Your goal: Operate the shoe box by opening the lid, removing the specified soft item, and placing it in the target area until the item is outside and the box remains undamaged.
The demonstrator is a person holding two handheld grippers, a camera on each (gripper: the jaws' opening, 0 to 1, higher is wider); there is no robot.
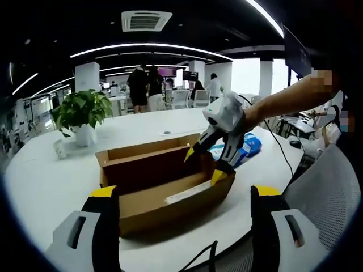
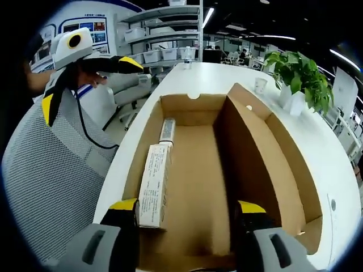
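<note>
Cardboard shoe box (image 1: 164, 184) lies open on the white desk (image 1: 51, 181), a slim carton (image 2: 153, 184) along its inner wall, right tool (image 1: 205, 164) spread-jawed over its end, left tool (image 2: 85, 85) spread-jawed above a mesh chair (image 2: 51, 181).

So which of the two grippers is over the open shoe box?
The right gripper: in the left gripper view its open yellow-tipped jaws hang at the shoe box end wall. The left gripper is held off the table, above the grey mesh chair.
</note>
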